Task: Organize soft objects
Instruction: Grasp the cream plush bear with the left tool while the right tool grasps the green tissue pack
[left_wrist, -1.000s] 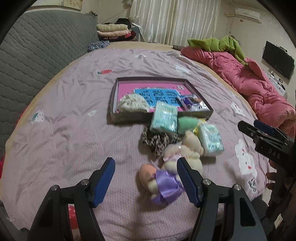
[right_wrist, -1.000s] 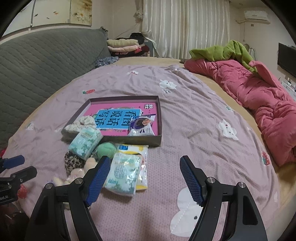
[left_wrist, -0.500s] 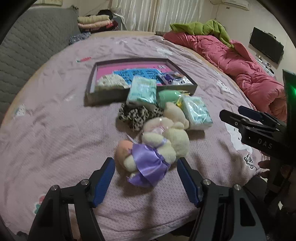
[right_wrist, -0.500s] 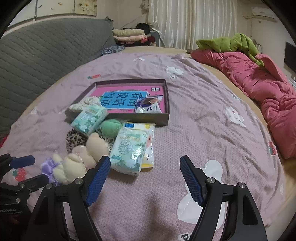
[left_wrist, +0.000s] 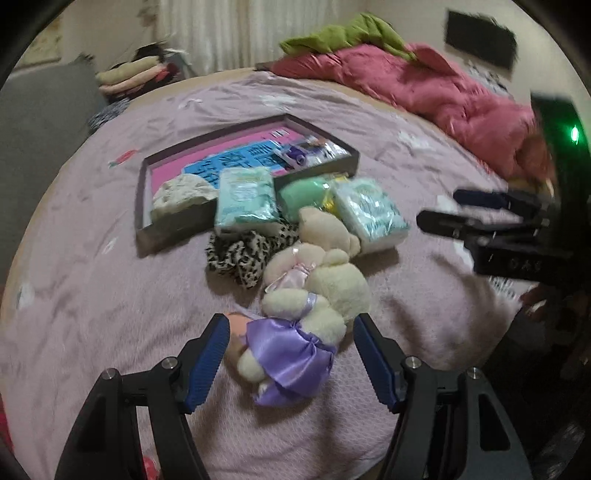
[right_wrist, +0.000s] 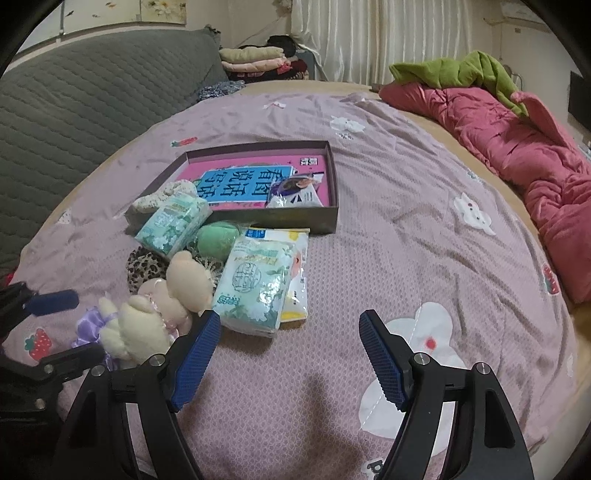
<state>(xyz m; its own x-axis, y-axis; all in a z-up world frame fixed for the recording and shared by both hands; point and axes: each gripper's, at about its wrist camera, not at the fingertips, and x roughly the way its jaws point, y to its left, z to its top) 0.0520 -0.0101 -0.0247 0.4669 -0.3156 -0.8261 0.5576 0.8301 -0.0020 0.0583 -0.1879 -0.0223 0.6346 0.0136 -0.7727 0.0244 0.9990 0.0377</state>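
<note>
While its blue-padded jaws stand wide apart, the left gripper (left_wrist: 291, 363) straddles the cream plush doll in a purple satin skirt (left_wrist: 295, 332) lying on the lilac bed sheet (left_wrist: 92, 295), the pads not pressing it. The right gripper (right_wrist: 290, 360), also spread and empty, hovers over bare sheet just beside a pale green tissue pack (right_wrist: 256, 284). Behind the pile sits a shallow dark cardboard box with a pink printed bottom (right_wrist: 295, 221).

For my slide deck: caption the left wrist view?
Open left gripper straddles a plush toy on the bed, near the shallow box.
</note>
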